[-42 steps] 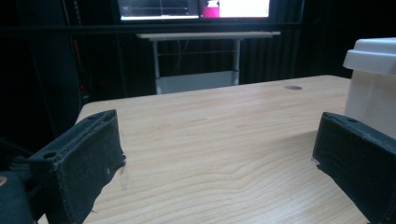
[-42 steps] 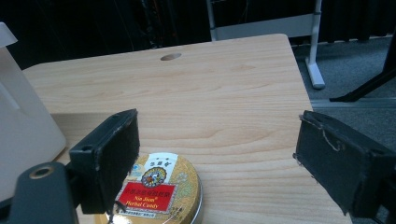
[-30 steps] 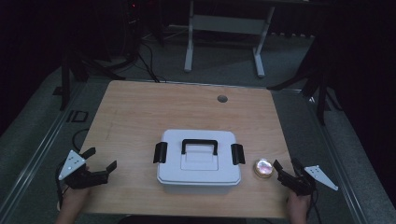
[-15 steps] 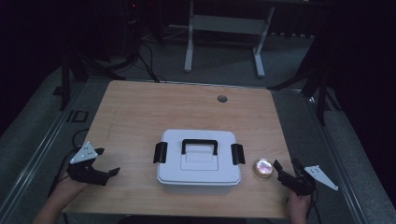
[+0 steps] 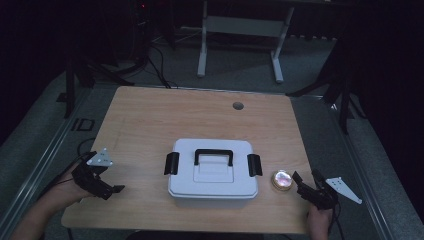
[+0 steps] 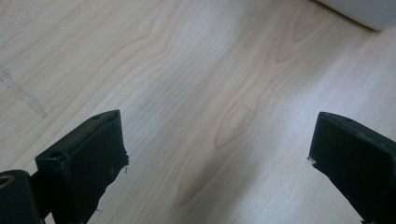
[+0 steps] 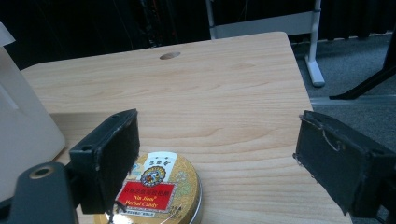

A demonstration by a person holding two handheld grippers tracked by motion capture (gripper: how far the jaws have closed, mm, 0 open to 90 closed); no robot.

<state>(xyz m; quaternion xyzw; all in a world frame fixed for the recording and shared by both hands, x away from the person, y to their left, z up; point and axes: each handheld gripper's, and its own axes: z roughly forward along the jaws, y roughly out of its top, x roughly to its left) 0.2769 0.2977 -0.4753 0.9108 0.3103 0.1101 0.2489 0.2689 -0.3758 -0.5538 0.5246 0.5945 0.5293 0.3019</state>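
Observation:
A white plastic box (image 5: 212, 172) with a black handle and two black side latches sits near the table's front middle; its corner (image 6: 364, 10) shows in the left gripper view and its side (image 7: 21, 126) in the right gripper view. A small round gold candy tin (image 5: 282, 180) with a red label lies right of the box, partly behind a jaw (image 7: 159, 189). My right gripper (image 5: 306, 185) is open just right of the tin (image 7: 217, 163). My left gripper (image 5: 107, 185) is open over bare wood at the front left (image 6: 217, 154).
The wooden table (image 5: 165, 120) has a cable hole (image 5: 238, 106) at the back right (image 7: 169, 56). A faint pale streak (image 6: 23, 95) marks the wood. A white desk frame (image 5: 240, 30) stands on the carpet beyond. Dark stands flank the table.
My left gripper has shifted right and a little forward along the front left of the table, turning toward the box. The right gripper, box and tin have stayed put.

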